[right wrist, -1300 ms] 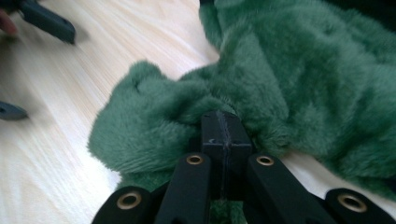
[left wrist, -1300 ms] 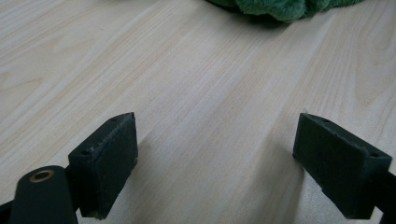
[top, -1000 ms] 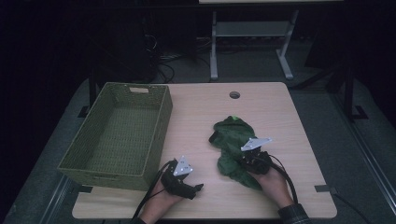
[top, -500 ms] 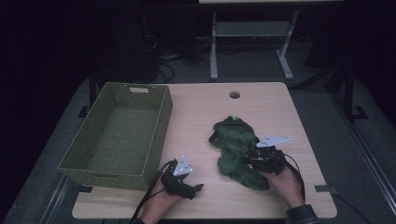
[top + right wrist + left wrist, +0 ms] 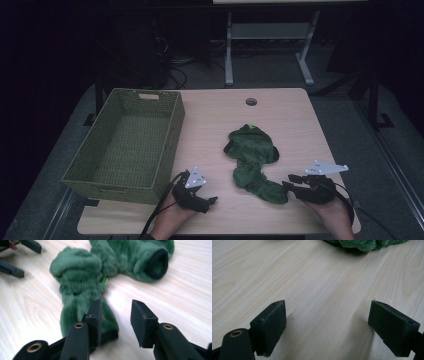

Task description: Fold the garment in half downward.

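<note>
Right gripper view: the right gripper (image 5: 115, 322) has jaws part-open w/ a mod. gap, nothing b/w them but bare table; its left-hand jaw sits over the near hem of the green fuzzy garment (image 5: 100, 282), edge-on, pads not pressing on it, so no grip. The jaws have just been opening, and vs. a sec ago the change is plain in the high view: the right gripper (image 5: 295, 182) was then on top of the garment's lower part w/ jaws shut on or into the fabric; it has since let go and slid off toward the table's right-front, now just beside the garment's near tail. The garment (image 5: 252, 162) lies where it was, mid-table, right of the woven basket (image 5: 100, 172), stretched a bit longer at the near end than before. Likely meaning: that pull or straighten step is done and the cloth is released; the basket holds nothing yet, so getting the garment in there is prob. still to do, needing a fresh grab. Left gripper (image 5: 210, 200) rests at the table's front edge near the basket's corner; in the left gripper view its jaws stand wide, gripper (image 5: 327, 327) over bare wood table (image 5: 317, 285), holding nothing, garment's edge (image 5: 362, 245) well ahead of it. It hasn't budged over the sec.
</note>
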